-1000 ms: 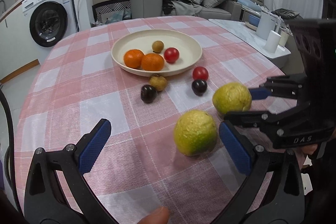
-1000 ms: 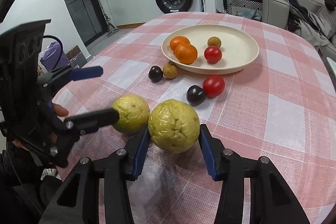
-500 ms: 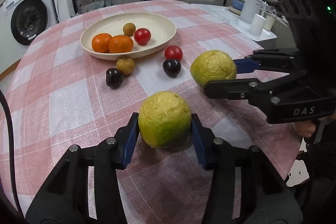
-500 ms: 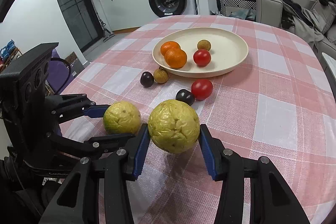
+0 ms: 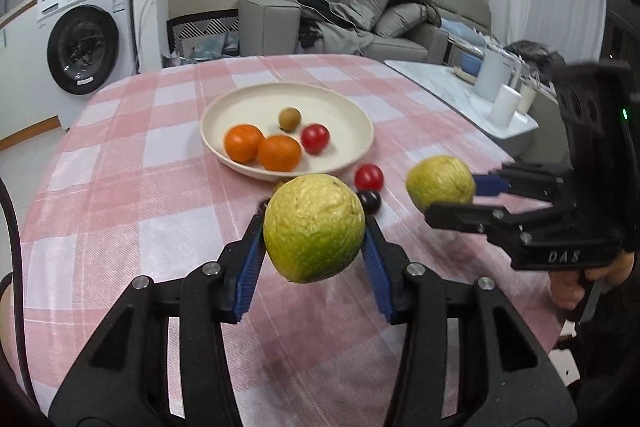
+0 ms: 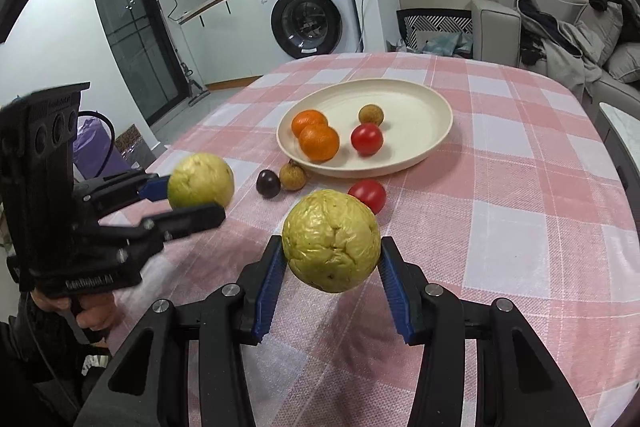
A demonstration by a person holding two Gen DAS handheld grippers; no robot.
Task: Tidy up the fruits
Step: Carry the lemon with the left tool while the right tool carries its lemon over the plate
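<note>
Four fruits are already gathered in the cream plate [image 5: 362, 125]: two oranges [image 5: 262, 149], a red tomato [image 5: 315, 138] and a small brown fruit [image 5: 289, 119]. Two large guavas are held above the desk [image 5: 120, 195], one in each tool. The greener guava [image 5: 314, 229] is clamped between the blue pads of the left tool [image 5: 314, 251], clear of the pink checked cloth. The yellower guava [image 6: 331, 241] is gripped likewise by the right tool [image 6: 332, 267], also lifted off the cloth.

Left on the desk, just beside the near rim of the plate, four small fruits are seen: a red tomato [image 6: 367, 195], a dark plum [image 6: 268, 183], a brown fruit [image 6: 293, 176] and a second dark plum [image 5: 370, 201], partly hidden.

The task is judged roughly half done: both guavas have yet to be set down, presumably in the plate, and the four loose fruits have yet to be collected.
</note>
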